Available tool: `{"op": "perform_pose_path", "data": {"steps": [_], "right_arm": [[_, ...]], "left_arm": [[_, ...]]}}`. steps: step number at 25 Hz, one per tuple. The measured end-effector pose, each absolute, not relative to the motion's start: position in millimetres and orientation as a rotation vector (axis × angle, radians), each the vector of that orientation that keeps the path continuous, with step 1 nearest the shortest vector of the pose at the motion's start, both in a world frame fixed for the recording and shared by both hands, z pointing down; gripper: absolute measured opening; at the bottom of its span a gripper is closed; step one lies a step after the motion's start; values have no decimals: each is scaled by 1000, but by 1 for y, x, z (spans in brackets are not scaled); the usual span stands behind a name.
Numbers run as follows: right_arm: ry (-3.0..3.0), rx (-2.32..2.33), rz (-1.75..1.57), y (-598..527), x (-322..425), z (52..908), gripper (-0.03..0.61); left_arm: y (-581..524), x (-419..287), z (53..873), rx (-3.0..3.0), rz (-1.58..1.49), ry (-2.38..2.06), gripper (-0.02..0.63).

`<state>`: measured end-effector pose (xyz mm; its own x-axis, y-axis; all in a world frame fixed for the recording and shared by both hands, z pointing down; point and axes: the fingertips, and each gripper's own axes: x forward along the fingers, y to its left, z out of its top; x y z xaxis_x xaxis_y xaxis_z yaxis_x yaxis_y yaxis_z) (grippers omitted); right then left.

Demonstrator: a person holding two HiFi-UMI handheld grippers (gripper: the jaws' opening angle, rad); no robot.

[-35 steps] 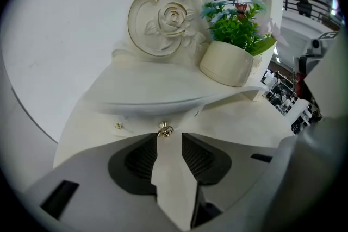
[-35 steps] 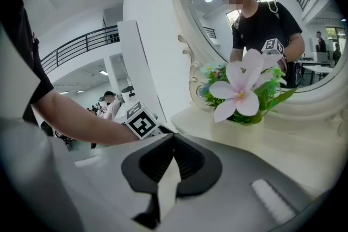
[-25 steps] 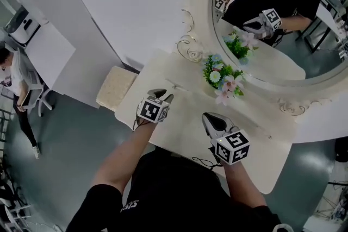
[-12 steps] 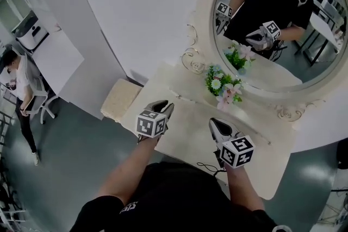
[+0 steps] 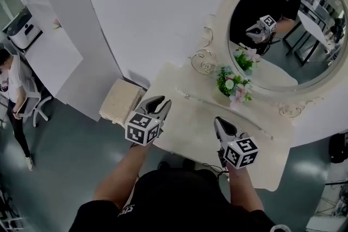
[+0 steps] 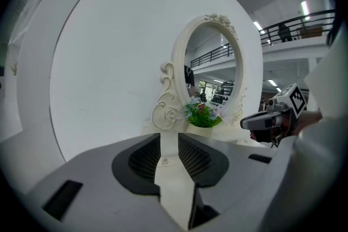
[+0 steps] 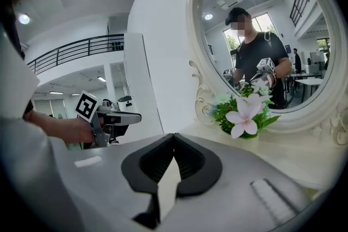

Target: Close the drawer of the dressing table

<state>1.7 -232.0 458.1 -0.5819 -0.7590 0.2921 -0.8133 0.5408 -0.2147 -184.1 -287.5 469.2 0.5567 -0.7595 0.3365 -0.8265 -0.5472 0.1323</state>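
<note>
The cream dressing table [image 5: 187,117] stands against the white wall, and its drawer front does not show in any view. My left gripper [image 5: 162,101] hovers above the table's left front corner. Its jaws are closing, a narrow gap remains, and nothing is between them [image 6: 169,136]. My right gripper [image 5: 219,119] hangs over the table's front middle with its fingertips together and holds nothing [image 7: 174,136]. Each gripper shows in the other's view, apart from it and level with it.
An oval ornate mirror [image 5: 283,24] rises at the table's back, with a small flower pot [image 5: 234,85] before it. A tiny knob-like thing [image 5: 186,96] lies on the top. A beige stool cushion [image 5: 120,101] sits left of the table. A person [image 5: 13,89] stands far left by a white desk [image 5: 49,57].
Both grippers have lifted off the table's front edge, the left one much more, and it now looms larger. The left jaws have narrowed. The head view has tilted upward.
</note>
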Motion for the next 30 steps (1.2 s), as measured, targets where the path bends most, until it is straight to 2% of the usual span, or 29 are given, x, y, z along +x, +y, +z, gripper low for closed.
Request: {"op": "perform_pose_path", "data": {"steps": [4, 7, 14, 18, 20, 22, 30], "right_arm": [[-2583, 1412, 460, -224, -5, 436, 11], [-2572, 1486, 390, -217, -5, 412, 11], [-2643, 1496, 194, -208, 0, 362, 11], [-2699, 1465, 82, -209, 8, 347, 9], [-2727, 1420, 75, -209, 13, 346, 9], [-2751, 1392, 87, -213, 22, 345, 9], [-2836, 1434, 172, -232, 58, 336, 9]], "left_arm": [[-283, -178, 444, 2701, 383, -1293, 86], [-283, -173, 420, 2796, 326, -1291, 51], [-281, -164, 379, 2796, 135, -1293, 51], [-281, -154, 362, 2828, 146, -1312, 49], [-278, -148, 351, 2868, 154, -1322, 41], [-274, -136, 340, 2910, 129, -1252, 5], [-266, -92, 335, 2974, 191, -1100, 5]]}}
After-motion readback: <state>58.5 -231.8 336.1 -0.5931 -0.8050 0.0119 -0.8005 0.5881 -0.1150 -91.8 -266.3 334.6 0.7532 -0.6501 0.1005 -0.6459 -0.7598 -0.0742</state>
